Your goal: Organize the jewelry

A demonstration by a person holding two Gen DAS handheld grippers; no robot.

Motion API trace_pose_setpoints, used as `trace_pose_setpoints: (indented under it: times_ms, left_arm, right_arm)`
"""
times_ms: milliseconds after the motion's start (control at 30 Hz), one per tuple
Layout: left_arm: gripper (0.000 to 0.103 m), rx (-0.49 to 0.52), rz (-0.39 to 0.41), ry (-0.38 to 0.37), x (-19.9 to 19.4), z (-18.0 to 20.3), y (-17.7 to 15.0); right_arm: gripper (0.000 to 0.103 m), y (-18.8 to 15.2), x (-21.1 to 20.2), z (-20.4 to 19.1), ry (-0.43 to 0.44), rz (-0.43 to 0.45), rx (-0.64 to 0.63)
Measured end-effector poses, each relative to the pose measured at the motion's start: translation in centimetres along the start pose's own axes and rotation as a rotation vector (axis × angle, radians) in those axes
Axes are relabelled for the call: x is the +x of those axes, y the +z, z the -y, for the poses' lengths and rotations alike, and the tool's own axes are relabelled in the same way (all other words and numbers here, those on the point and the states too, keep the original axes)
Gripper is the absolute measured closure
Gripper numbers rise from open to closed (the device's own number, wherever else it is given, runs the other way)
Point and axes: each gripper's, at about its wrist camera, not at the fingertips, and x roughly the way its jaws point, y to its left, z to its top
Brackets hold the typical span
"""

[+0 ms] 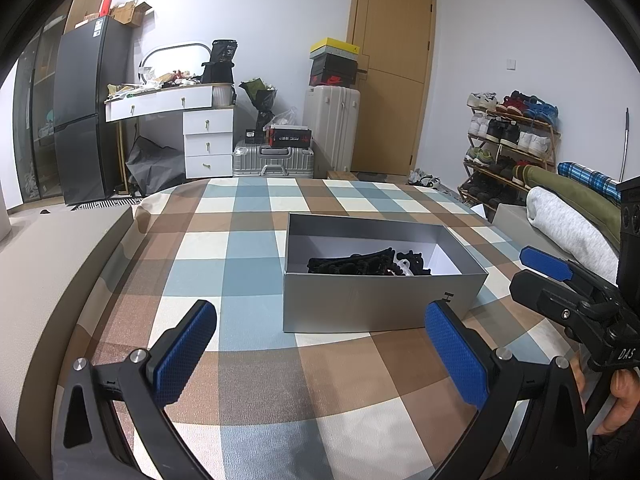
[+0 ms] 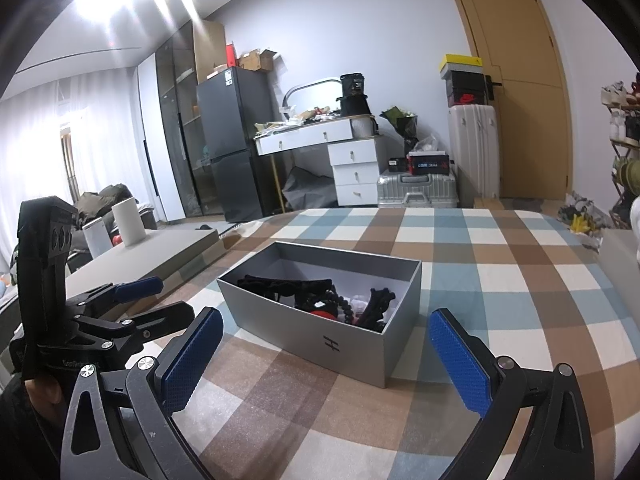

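A grey open box (image 1: 360, 304) stands on the checkered tablecloth (image 1: 248, 248); it also shows in the right wrist view (image 2: 304, 336). Inside lies a tangle of black jewelry (image 1: 360, 265), with black beads, something red and white bits (image 2: 332, 304). My left gripper (image 1: 320, 352) is open and empty, just in front of the box. My right gripper (image 2: 326, 354) is open and empty, near the box's front corner. Each gripper shows in the other's view: the right gripper (image 1: 568, 280) at the right edge, the left gripper (image 2: 132, 300) at the left.
Folded grey and green cloths (image 1: 568, 224) lie at the table's right. A white cylinder (image 2: 128, 220) stands on a low grey surface to the left. A dresser (image 1: 188, 128), fridge (image 1: 88, 112), suitcases (image 1: 332, 128) and shoe rack (image 1: 508, 148) stand beyond the table.
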Motion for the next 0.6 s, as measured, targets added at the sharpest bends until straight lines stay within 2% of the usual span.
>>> trace_pose_setpoints:
  times_ms: [600]
  left_arm:
    - [0.001,0.002,-0.003,-0.005,0.04,0.05,-0.01]
  right_arm:
    - [0.000,0.05,0.08,0.10,0.001,0.000,0.002]
